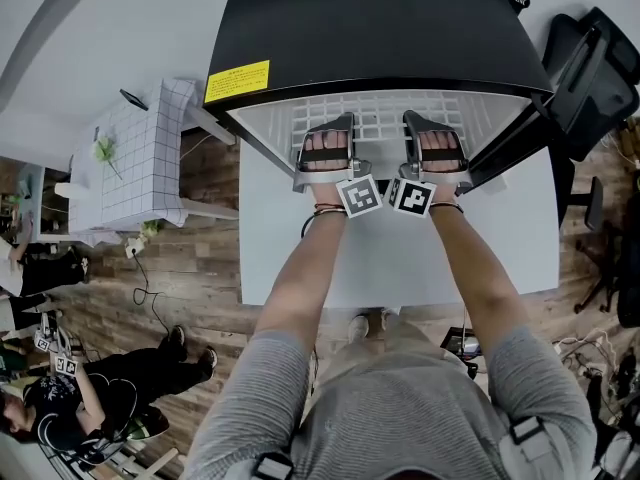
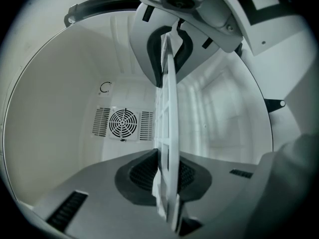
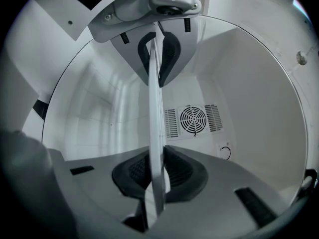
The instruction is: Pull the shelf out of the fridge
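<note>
A black fridge (image 1: 380, 18) stands open in front of me in the head view, with a white wire shelf (image 1: 380, 116) inside. My left gripper (image 1: 328, 133) and right gripper (image 1: 432, 133) sit side by side on the shelf's front edge. In the left gripper view, the shelf (image 2: 167, 113) runs edge-on and the left gripper (image 2: 167, 178) is shut on it, with dark pads (image 2: 137, 173) pressing both faces. The right gripper (image 2: 167, 49) holds the same edge further along. The right gripper view shows the right gripper (image 3: 155, 176) shut on the shelf (image 3: 155, 118), with the left gripper (image 3: 154, 49) beyond.
The fridge's white back wall has a round fan grille (image 2: 122, 124) (image 3: 193, 119). A white surface (image 1: 400, 258) lies under my arms. A white-tiled table (image 1: 150, 158) stands to the left and a black office chair (image 1: 600, 68) to the right. A person (image 1: 90, 398) crouches at lower left.
</note>
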{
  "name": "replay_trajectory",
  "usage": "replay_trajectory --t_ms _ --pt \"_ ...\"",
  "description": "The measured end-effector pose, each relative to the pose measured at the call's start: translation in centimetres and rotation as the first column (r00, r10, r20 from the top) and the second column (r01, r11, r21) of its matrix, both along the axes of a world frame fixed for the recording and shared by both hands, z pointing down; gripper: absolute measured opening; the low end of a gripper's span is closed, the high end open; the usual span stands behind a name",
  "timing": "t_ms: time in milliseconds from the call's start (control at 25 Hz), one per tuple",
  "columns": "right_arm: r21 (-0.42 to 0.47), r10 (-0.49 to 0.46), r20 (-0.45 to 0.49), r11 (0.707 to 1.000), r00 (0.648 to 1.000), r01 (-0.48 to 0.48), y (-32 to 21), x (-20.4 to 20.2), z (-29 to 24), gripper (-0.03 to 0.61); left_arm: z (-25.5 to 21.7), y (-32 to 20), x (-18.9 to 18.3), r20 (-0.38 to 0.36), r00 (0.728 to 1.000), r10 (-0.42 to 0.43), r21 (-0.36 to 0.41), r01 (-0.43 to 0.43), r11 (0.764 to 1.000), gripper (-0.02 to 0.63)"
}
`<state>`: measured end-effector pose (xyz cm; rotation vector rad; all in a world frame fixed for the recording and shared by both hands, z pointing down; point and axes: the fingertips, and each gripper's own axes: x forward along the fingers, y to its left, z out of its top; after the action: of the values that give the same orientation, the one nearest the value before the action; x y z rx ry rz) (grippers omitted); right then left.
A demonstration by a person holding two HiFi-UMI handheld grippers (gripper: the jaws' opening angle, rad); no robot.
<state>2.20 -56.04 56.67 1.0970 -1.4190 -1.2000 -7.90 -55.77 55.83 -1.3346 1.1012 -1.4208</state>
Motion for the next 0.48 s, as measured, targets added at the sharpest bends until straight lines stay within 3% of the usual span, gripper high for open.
replay_trajectory --t_ms 240,480 --pt "-0.015 0.002 -0.011 1.0 1.0 -0.002 0.53 0.18 -0.19 0.038 -0.31 0.53 0.05 0.028 1.0 -0.002 -0.005 0.002 1.0 0.044" --pt "-0.012 0.002 -0.014 1.0 1.0 -0.003 0.99 0.41 -0.35 0.038 -0.3 0.95 0.38 0.01 1.0 -0.003 0.001 0.003 1.0 0.044"
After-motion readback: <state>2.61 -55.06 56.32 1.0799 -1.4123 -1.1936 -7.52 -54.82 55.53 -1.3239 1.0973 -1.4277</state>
